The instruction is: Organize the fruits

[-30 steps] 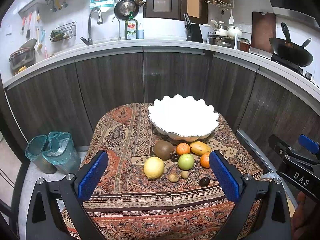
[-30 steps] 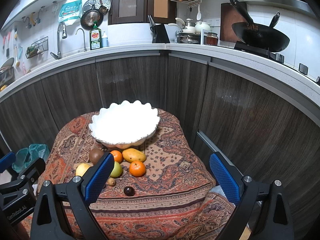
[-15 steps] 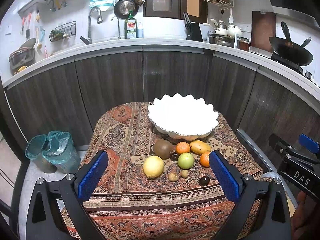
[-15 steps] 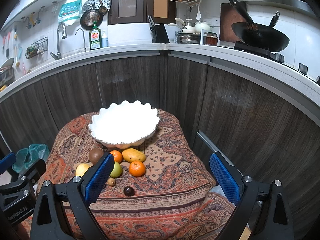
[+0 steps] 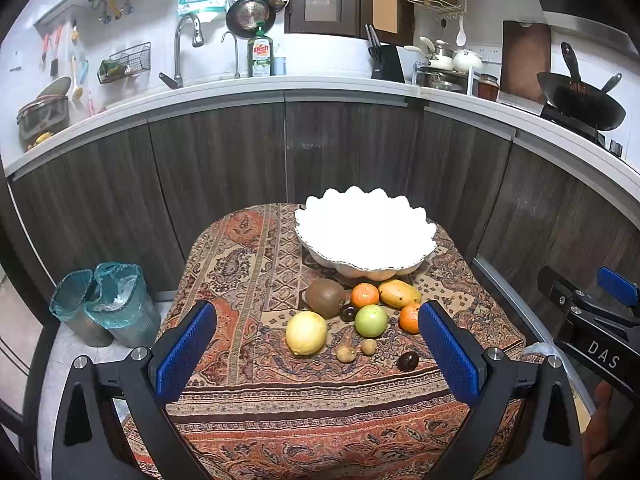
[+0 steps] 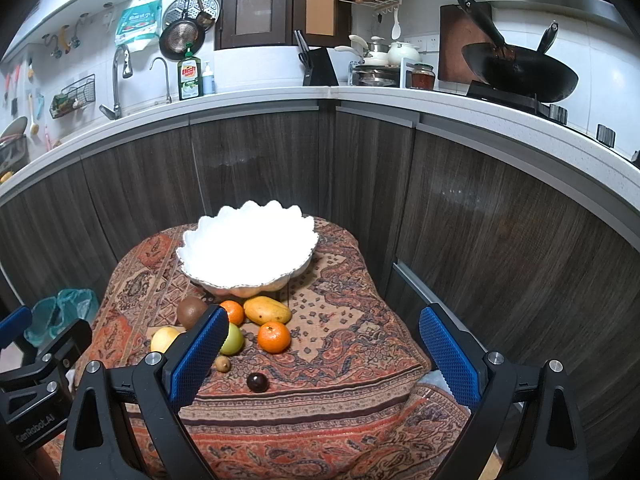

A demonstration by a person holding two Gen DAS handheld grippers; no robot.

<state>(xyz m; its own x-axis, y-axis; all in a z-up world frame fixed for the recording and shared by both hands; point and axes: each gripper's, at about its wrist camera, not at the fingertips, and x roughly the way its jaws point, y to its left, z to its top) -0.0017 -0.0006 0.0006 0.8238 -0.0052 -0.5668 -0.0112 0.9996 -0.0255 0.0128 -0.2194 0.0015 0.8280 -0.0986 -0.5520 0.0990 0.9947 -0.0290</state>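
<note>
A white scalloped bowl (image 5: 424, 254) (image 6: 192, 268) stands empty at the far side of a small table with a patterned cloth (image 5: 248, 264) (image 6: 340, 344). In front of it lie several fruits: a kiwi (image 5: 325, 298), two oranges (image 5: 365, 294) (image 6: 273, 337), a mango (image 5: 399, 293) (image 6: 267, 310), a green apple (image 5: 371, 321), a lemon (image 5: 306, 333), two small brown fruits (image 5: 346, 353) and a dark round one (image 5: 408, 361) (image 6: 257, 382). My left gripper (image 5: 316, 350) is open and empty, above the near side of the table. My right gripper (image 6: 324, 354) is open and empty, to the right of the fruits.
Dark cabinets and a white counter (image 5: 320, 88) curve behind the table. Two lined bins (image 5: 100, 304) stand on the floor at the left. A wok (image 6: 520, 72) sits on the stove at the right. The table's near edge is below both grippers.
</note>
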